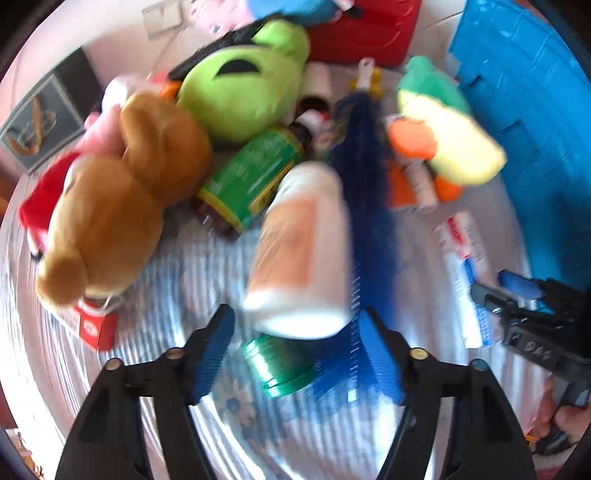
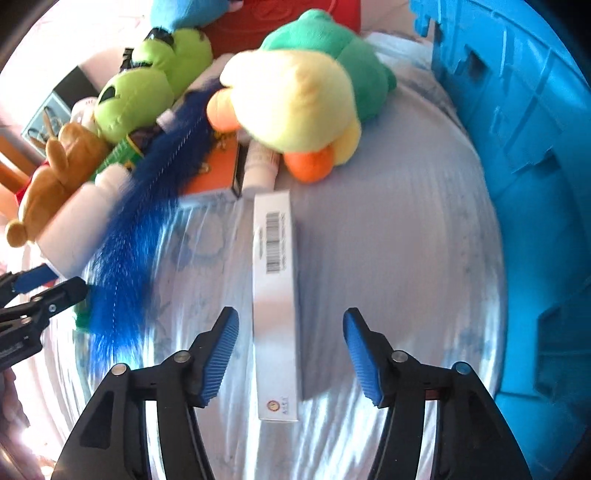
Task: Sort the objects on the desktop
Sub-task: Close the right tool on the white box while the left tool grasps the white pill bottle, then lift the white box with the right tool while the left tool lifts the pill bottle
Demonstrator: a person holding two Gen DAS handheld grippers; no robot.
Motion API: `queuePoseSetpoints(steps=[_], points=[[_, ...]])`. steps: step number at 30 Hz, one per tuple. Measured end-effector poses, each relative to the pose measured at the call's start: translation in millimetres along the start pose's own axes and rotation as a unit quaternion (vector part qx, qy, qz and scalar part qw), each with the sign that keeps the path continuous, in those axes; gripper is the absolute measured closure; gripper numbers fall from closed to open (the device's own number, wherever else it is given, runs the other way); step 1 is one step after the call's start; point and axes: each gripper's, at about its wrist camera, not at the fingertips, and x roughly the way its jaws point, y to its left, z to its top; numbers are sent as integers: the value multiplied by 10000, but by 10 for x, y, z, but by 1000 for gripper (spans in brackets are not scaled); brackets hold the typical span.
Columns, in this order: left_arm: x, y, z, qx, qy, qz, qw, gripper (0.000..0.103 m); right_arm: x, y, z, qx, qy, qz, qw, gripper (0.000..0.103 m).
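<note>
The surface is covered by a pale striped cloth with a faint blue pattern [image 2: 369,229], and its right side is bounded by a large bright blue plastic crate [image 2: 524,184] with a stepped wall. At the far edge a red plastic box [image 1: 369,33] is seen. A brown plush bear with a red cap [image 1: 110,199] is laid at the left, with a lime green plush doll with black eyes [image 1: 243,88] just beyond it. A yellow plush duck with a green hood and orange beak [image 2: 306,96] is set at the far right, close to the crate. A long dark blue feather-like brush [image 2: 147,206] is stretched from the far pile toward the near left.

A white plastic bottle with an orange label [image 1: 303,251] is seen just ahead of the left gripper [image 1: 297,354]; the jaws are spread and the pads are not pressed on it. A brown bottle with a green label [image 1: 251,173] is laid beside it, and a round green lid [image 1: 280,369] is found between the left fingers, untouched.

A long white carton with a barcode [image 2: 275,295] is laid lengthwise between the fingers of the right gripper [image 2: 291,350], whose jaws are released, with gaps on both sides. An orange flat box [image 2: 218,166] is tucked under the duck.
</note>
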Motion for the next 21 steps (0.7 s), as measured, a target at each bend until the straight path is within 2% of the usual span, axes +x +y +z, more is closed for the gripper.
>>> queuePoseSetpoints(steps=[3, 6, 7, 8, 9, 10, 11, 15, 21], points=[[9, -55, 150, 140, 2, 101, 9999, 29, 5, -39, 51, 24, -5, 16, 10000, 44], [273, -14, 178, 164, 108, 264, 9995, 30, 64, -57, 95, 34, 39, 23, 10000, 44], [326, 46, 141, 133, 176, 242, 9995, 46, 89, -61, 105, 42, 62, 21, 10000, 44], [379, 65, 120, 97, 270, 126, 9995, 51, 119, -66, 113, 48, 95, 14, 9999, 50], [384, 103, 85, 50, 267, 31, 9996, 51, 161, -74, 121, 59, 140, 36, 9999, 61], [372, 107, 53, 50, 194, 3, 9998, 51, 193, -76, 126, 68, 173, 67, 9998, 67], [343, 104, 23, 79, 119, 23, 9999, 51, 231, -77, 131, 76, 210, 112, 9997, 80], [113, 129, -68, 6, -109, 56, 9999, 51, 238, 35, 153, -85, 189, 106, 9997, 81], [-364, 131, -311, -58, -488, 125, 9987, 51, -168, 317, 113, -423, -286, 134, 9986, 81]])
